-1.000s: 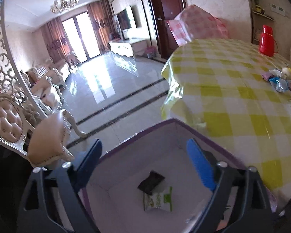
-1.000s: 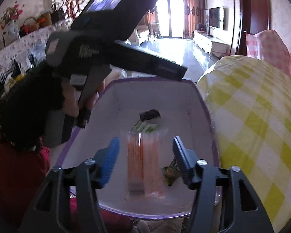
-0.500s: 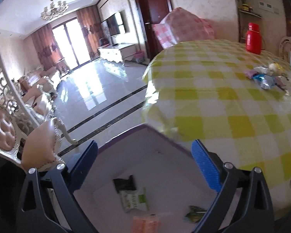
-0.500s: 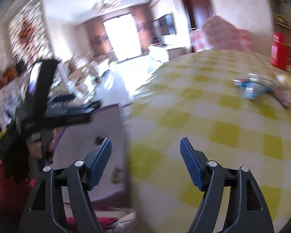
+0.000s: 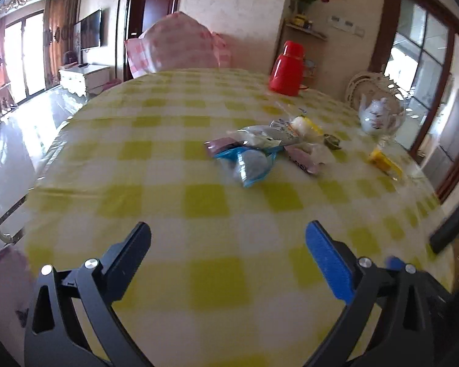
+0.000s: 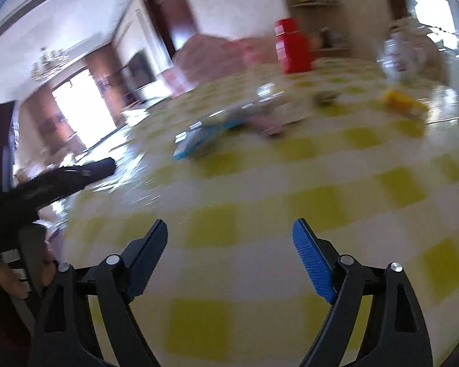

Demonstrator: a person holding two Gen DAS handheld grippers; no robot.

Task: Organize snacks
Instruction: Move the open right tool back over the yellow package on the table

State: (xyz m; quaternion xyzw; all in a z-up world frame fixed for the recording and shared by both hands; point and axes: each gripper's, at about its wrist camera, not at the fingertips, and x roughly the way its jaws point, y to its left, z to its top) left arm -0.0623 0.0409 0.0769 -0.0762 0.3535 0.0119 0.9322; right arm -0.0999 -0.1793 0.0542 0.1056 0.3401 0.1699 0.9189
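Left wrist view shows the snack pile (image 5: 260, 150) lying on the desk (image 5: 168, 159) in mid-frame, ahead and slightly right of the empty, wide-spread left hand-held gripper (image 5: 228, 238), whose jaws have just been opening, the blue packet (image 5: 248, 162) nearest.

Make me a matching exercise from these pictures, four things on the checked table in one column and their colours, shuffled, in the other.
Things:
1. thermos flask
2. teapot
3. snack packet nearest the camera in the pile
4. lone packet at the table's right edge

Colours:
A. yellow
B. blue and clear
C. red
D. white with a floral pattern

Pairs: 1-C, 2-D, 3-B, 4-A
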